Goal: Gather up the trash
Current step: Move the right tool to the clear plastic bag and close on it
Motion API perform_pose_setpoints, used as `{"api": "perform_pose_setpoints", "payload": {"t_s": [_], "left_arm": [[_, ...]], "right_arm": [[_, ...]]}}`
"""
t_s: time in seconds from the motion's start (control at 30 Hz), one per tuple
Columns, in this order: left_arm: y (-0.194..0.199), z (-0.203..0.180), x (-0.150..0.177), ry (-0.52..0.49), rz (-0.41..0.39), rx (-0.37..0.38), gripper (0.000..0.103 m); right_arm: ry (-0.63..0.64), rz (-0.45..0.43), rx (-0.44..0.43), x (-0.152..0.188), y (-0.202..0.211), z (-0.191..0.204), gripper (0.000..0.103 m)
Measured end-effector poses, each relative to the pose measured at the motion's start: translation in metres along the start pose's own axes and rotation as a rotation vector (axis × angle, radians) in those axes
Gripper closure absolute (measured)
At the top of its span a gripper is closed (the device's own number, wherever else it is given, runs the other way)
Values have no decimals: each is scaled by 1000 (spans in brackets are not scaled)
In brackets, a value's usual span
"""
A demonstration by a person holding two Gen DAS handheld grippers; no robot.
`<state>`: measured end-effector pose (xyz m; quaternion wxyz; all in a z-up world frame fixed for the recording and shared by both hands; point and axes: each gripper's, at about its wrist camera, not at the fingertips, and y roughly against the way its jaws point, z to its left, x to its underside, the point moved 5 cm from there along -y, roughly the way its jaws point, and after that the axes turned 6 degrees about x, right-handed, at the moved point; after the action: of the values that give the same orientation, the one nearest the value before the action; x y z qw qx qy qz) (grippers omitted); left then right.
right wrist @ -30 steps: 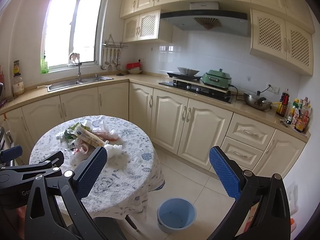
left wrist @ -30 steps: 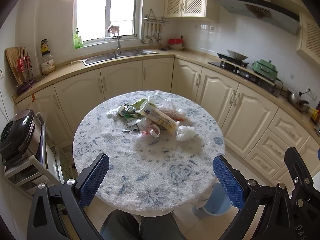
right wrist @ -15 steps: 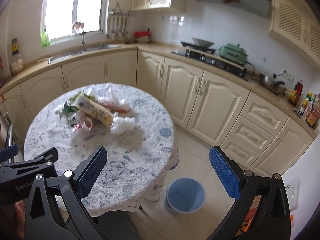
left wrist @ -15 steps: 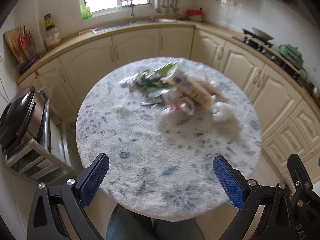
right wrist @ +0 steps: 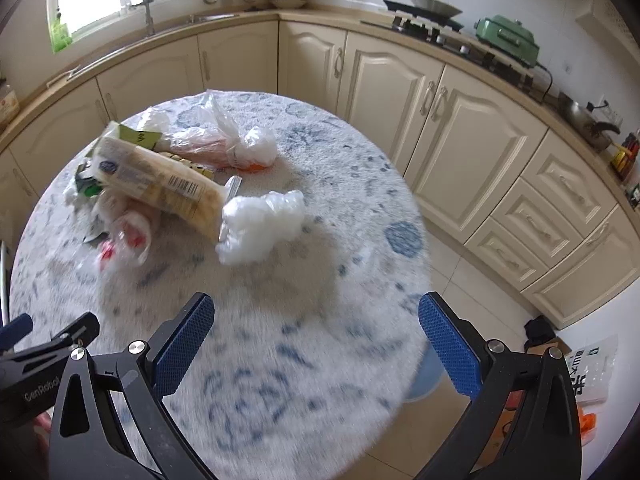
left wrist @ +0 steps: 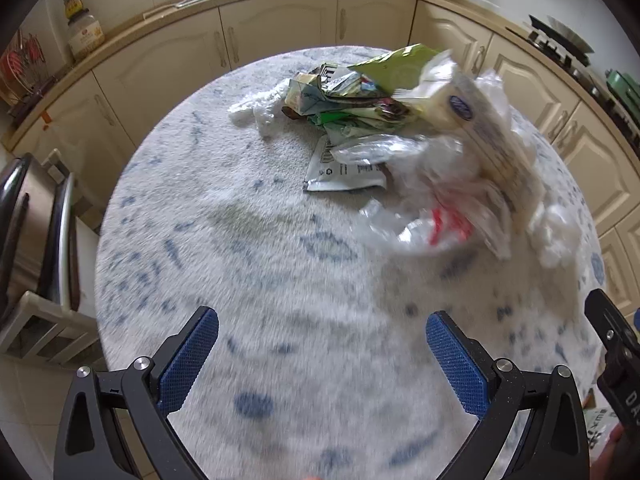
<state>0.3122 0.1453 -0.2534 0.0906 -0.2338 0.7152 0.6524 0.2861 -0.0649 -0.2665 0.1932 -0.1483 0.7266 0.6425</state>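
Cream kitchen cabinets curve around a round worktop [left wrist: 240, 264] draped in a white cloth with blue blotches.

From the left wrist camera, the left tongs [left wrist: 322, 356] are spread wide and hold nothing, poised over the near, bare part of the cloth. The trash pile [left wrist: 384, 136] lies toward one o'clock, well apart from the pads: a green carton flap [left wrist: 394, 66] at the far end, a flat white printed pouch [left wrist: 344, 170] nearest the middle, a clear bag with red print [left wrist: 432, 224] closest to the tongs, and a long cracker sleeve [left wrist: 488, 136] running from twelve toward four o'clock. Much of this view is motion-blurred.

From the right wrist camera, the right tongs [right wrist: 316, 340] are likewise fully parted and empty above the cloth. Here the pile sits toward eleven o'clock. The cracker sleeve [right wrist: 160, 180] points its near end at a crumpled white plastic bag [right wrist: 260, 226], which lies almost at twelve o'clock and is the closest piece to these pads. A blue bin [right wrist: 426, 376] peeks out below the worktop's edge near four o'clock.

Judging by this layout, the right tongs are better placed for the white bag, the left for the red-printed one.
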Motion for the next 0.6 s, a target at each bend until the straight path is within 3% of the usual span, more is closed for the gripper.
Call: {"api": "perform_pose_setpoints", "payload": {"t_s": [0.13, 0.23, 0.37, 0.5, 0.6], "left_arm": [[-38, 14, -17, 20, 9, 54, 1], [-49, 21, -29, 4, -51, 60, 1], [-70, 30, -38, -28, -98, -6, 0], [-81, 38, -39, -12, -174, -10, 1], [-89, 43, -39, -8, -181, -11, 1]], "right_arm": [[-23, 49, -13, -12, -30, 16, 0], [-27, 65, -12, -18, -48, 24, 0], [-22, 83, -1, -21, -65, 32, 0], [-22, 78, -3, -21, -72, 32, 0], [-31, 78, -24, -19, -75, 32, 0]]}}
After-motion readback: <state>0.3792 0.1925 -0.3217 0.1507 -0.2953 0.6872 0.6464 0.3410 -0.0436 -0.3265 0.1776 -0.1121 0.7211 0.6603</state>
